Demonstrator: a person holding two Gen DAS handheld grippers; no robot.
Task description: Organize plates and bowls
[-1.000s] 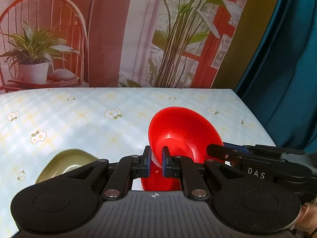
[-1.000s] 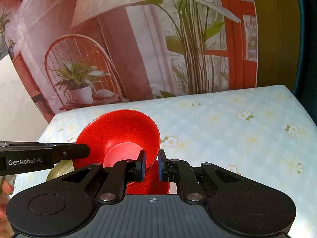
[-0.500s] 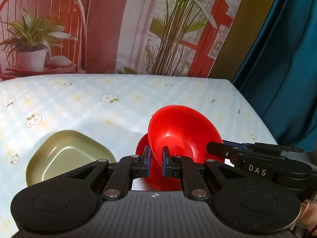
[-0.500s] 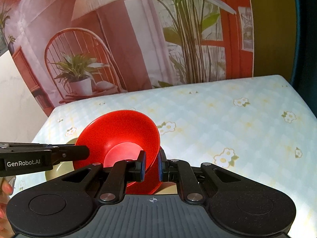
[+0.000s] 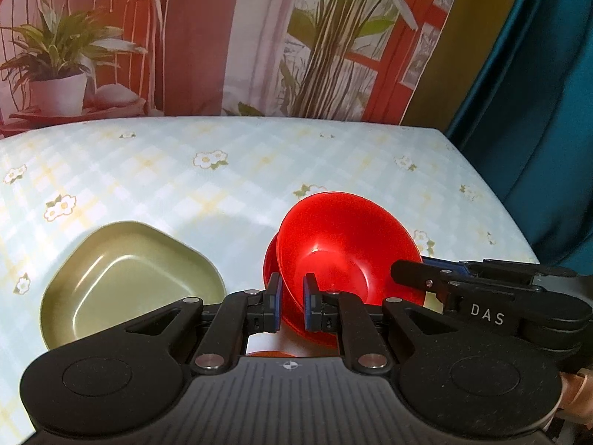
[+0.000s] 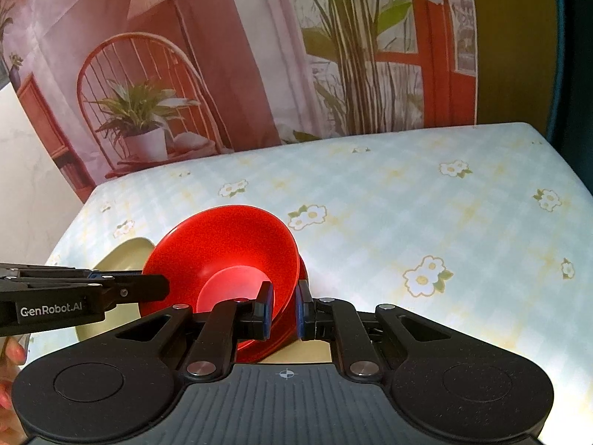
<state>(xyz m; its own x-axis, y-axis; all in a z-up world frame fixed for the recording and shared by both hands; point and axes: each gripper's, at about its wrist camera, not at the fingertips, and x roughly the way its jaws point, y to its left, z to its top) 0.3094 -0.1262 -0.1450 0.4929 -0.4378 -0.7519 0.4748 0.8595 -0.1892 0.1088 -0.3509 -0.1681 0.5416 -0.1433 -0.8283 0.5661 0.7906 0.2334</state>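
Left wrist view: the left gripper [image 5: 291,302] clenches the near rim of the red bowl [image 5: 344,244] at lower centre, and the right gripper [image 5: 411,272] grips that bowl's rim from the right edge. A green dish [image 5: 126,274] sits lower left on the tablecloth [image 5: 229,185], pale blue checks with daisies. Behind runs a printed backdrop [image 5: 229,37] of chair and plants; a teal curtain [image 5: 537,92] hangs upper right. In the right wrist view, the right gripper [image 6: 283,309] pinches the bowl [image 6: 229,244].
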